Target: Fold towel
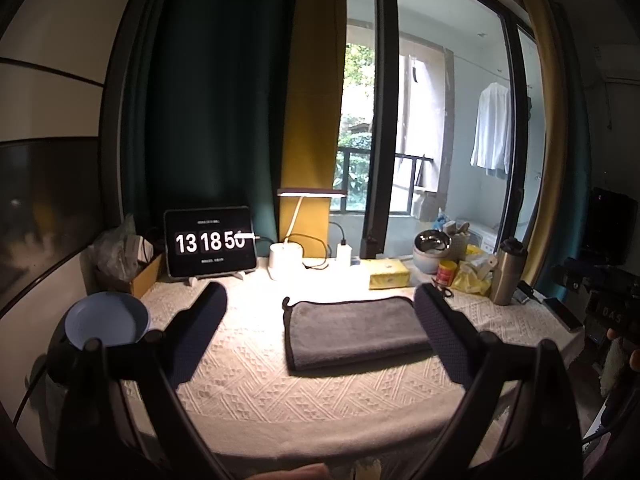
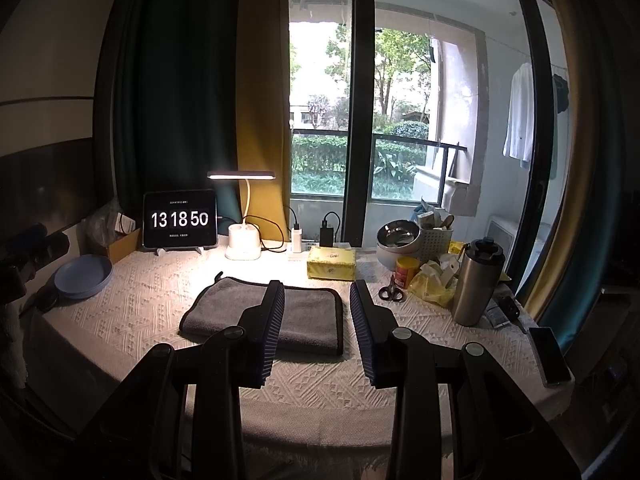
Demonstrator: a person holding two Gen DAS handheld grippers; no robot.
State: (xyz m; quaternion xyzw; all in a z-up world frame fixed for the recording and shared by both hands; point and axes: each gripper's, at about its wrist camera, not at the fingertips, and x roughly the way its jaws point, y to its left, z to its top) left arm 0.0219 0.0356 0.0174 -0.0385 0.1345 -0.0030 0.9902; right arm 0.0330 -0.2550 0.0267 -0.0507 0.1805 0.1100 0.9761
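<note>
The towel (image 1: pixel 356 330) lay folded into a thick grey rectangle with a dark border near the middle of the counter (image 1: pixel 256 376), flat on the white woven cloth, its small hanging loop at the far left corner; in the right wrist view the towel (image 2: pixel 308 316) sat partly behind your left-hand finger. Your left gripper (image 1: pixel 320 300) was released, its fingers spread wide to either side of the towel and holding nothing; your right gripper (image 2: pixel 318 284) was likewise released, its jaws parted with a clear gap and nothing between them, hovering above the near right part of the towel without touching it.

Beyond the towel, at the far edge of the counter, a lit desk lamp (image 2: pixel 242 216) shone down; a tablet (image 2: pixel 180 219) to its left showed 13 18 50; a yellow tissue pack (image 2: pixel 331 264) lay to its right. A blue plate (image 2: pixel 83 276) rested at the far left, well apart from the towel; scissors (image 2: pixel 391 293), a red-and-yellow can (image 2: pixel 406 272), a steel bowl (image 2: pixel 398 234) and a steel flask (image 2: pixel 476 282) crowded the right side; a phone (image 2: pixel 550 356) lay at the near right edge.
</note>
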